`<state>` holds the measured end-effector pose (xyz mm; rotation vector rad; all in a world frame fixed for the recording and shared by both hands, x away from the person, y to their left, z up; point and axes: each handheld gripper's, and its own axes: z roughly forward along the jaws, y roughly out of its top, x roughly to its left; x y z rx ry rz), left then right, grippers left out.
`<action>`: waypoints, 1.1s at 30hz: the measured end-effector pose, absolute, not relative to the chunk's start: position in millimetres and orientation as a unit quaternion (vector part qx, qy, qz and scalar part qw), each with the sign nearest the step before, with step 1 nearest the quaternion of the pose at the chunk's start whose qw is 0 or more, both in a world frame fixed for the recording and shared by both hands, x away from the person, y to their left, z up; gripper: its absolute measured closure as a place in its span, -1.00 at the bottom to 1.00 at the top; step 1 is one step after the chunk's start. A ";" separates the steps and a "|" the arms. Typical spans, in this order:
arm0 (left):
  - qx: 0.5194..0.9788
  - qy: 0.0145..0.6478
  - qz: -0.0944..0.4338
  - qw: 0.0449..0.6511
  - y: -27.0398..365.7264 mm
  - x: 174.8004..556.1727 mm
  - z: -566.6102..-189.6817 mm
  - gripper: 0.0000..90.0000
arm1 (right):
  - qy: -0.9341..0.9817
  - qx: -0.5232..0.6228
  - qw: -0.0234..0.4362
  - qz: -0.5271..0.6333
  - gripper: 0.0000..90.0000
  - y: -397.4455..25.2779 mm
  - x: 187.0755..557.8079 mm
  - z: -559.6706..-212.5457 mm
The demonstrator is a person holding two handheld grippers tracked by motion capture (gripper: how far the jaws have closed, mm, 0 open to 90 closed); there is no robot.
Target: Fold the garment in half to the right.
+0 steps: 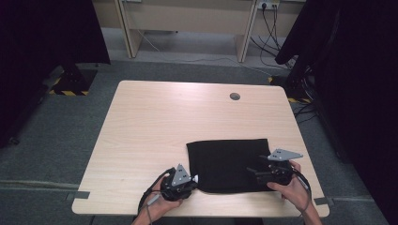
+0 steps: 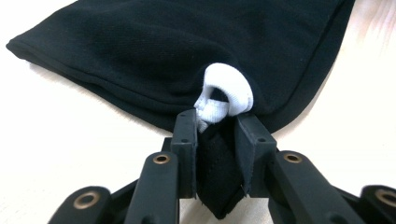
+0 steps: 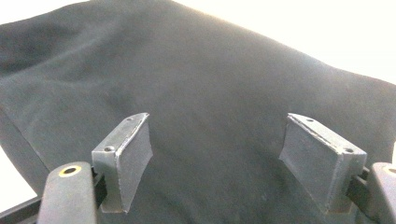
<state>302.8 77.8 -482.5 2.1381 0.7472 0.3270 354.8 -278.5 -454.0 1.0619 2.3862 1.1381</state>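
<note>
A black folded cloth (image 1: 228, 164) lies flat on the near right part of the wooden table (image 1: 155, 122). My left gripper (image 1: 192, 179) is at its near left corner, shut on a pinch of the black cloth (image 2: 187, 51) together with a small white fabric loop (image 2: 224, 95). Over the cloth's right side my right gripper (image 1: 253, 170) stands open, its jaws wide apart with the cloth (image 3: 210, 107) below them and nothing between the pads (image 3: 133, 156).
A round grommet hole (image 1: 234, 96) sits near the table's far edge. Dark curtains (image 1: 356, 70) hang at both sides, a desk frame (image 1: 187, 23) and cables (image 1: 270, 33) stand behind. Bare tabletop spreads left and beyond the cloth.
</note>
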 end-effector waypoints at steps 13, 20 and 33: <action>0.849 0.301 0.131 0.414 76.7 302.1 -482.5 0.63 | 0.839 0.336 0.126 0.410 -0.42 -226.3 381.8 -439.8; 0.850 0.301 0.132 0.413 76.6 301.6 -482.4 0.63 | 0.850 0.305 0.107 0.417 -0.42 -185.3 396.4 -433.5; 0.850 0.301 0.131 0.413 76.9 301.6 -482.5 0.63 | 0.859 0.289 0.084 0.415 -0.41 -137.6 419.5 -439.3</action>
